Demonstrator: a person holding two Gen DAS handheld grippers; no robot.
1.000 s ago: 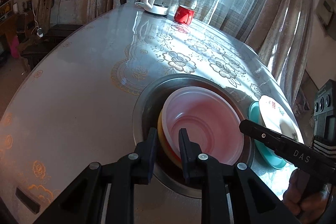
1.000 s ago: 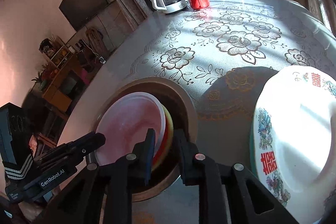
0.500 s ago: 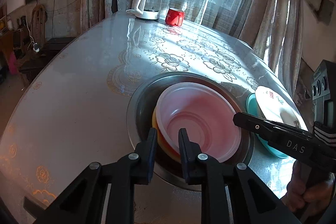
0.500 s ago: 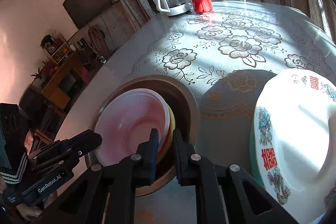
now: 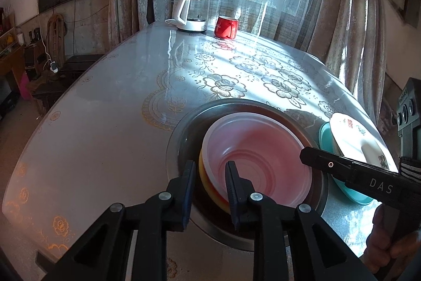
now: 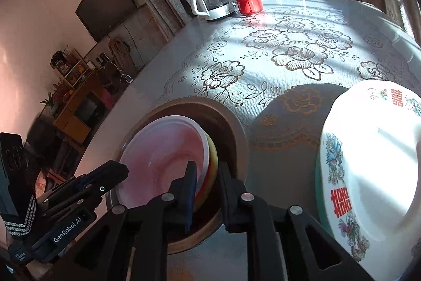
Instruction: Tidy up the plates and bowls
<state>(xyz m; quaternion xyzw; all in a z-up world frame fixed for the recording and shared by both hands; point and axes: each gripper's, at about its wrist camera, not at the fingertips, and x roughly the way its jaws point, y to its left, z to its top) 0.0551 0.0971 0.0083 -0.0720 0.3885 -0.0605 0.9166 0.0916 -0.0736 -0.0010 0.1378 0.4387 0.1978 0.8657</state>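
Note:
A steel basin point(image 5: 181, 133) point(image 6: 236, 128) holds a nested stack of plastic bowls: a pale pink bowl point(image 5: 257, 149) point(image 6: 163, 154) on top of yellow and red ones point(image 5: 208, 186) point(image 6: 213, 162). My left gripper point(image 5: 209, 175) straddles the stack's near rim, one finger inside the pink bowl, one outside. My right gripper point(image 6: 206, 175) straddles the opposite rim of the same stack. Both have their jaws narrowed around the rim. A white decorated plate point(image 6: 373, 170) point(image 5: 355, 138) lies on a teal plate point(image 5: 352, 191) to the right of the basin.
A glass kettle point(image 5: 192, 15) point(image 6: 210, 1) and a red mug point(image 5: 226, 26) point(image 6: 248, 1) stand at the far edge of the round table with its flowered cloth point(image 5: 236, 70). Curtains and a window lie behind. A TV and shelves are at the left.
Both grippers have risen and drawn back slightly while staying at the bowl stack's rim; the jaws have kept about the same gap. The bowls and plates have not visibly shifted.

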